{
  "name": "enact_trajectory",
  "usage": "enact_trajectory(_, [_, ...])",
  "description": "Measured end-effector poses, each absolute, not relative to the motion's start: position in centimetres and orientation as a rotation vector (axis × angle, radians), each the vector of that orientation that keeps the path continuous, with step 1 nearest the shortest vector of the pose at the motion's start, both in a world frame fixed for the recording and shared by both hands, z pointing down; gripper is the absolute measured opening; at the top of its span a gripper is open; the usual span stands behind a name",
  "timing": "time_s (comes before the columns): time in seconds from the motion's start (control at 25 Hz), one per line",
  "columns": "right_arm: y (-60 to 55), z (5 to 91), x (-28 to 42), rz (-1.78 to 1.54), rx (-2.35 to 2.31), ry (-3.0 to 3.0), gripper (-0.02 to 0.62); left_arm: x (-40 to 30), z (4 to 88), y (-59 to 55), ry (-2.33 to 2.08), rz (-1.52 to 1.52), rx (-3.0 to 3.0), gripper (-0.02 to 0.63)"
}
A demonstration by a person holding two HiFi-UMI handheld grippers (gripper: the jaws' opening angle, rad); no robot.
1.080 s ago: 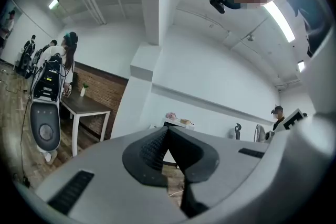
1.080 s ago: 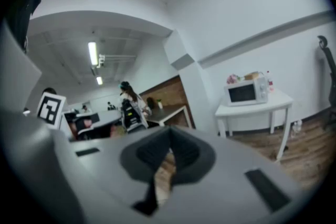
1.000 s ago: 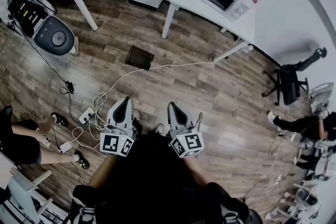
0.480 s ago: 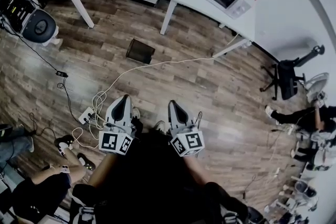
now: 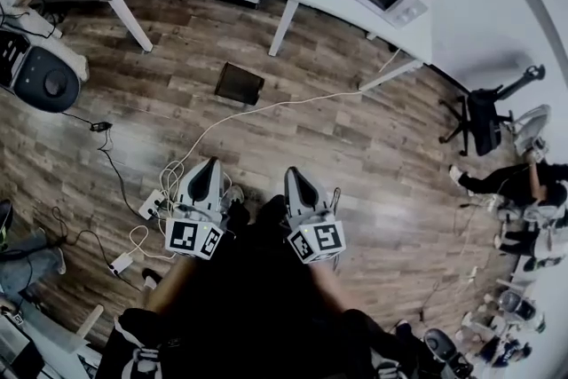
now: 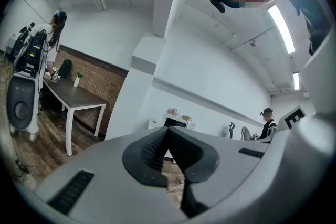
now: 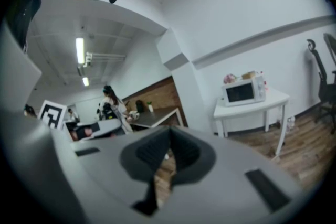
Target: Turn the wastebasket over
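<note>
Held left gripper (image 5: 209, 168) and right gripper (image 5: 292, 177) closed and empty, well apart from basket (image 5: 239, 83) mid-floor, presumably pending approach.

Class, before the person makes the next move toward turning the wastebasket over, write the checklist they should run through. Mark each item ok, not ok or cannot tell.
1. Wastebasket in view on the wood floor: ok.
2. Left claw open to grasp: not ok, shut and empty.
3. Right claw open to grasp: not ok, shut and empty.
4. Wastebasket within reach: not ok, bare floor separates it from both claws.
5. Path free: not ok, a white cable crosses the floor in between.
6. Which way up the wastebasket lies: cannot tell.
</note>
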State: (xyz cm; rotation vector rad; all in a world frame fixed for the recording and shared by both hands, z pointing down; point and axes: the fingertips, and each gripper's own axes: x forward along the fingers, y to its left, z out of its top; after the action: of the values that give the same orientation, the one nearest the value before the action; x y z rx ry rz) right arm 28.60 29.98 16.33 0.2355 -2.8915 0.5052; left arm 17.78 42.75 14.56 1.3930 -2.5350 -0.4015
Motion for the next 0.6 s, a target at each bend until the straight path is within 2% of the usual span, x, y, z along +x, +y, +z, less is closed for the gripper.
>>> enact_trajectory(0.36, [29.2, 17.5, 25.3, 0.515, 0.262, -2.853, 0.032, 14.1, 16.7, 42.4, -2.489, -0.402, 1.358, 0.034])
enact_trajectory(0.6, [27.7, 18.9, 20.2, 0.535, 0.221, -2.851, 0.032, 10.3, 18.2, 41.6, -2.493, -0.373, 1.326, 0.034])
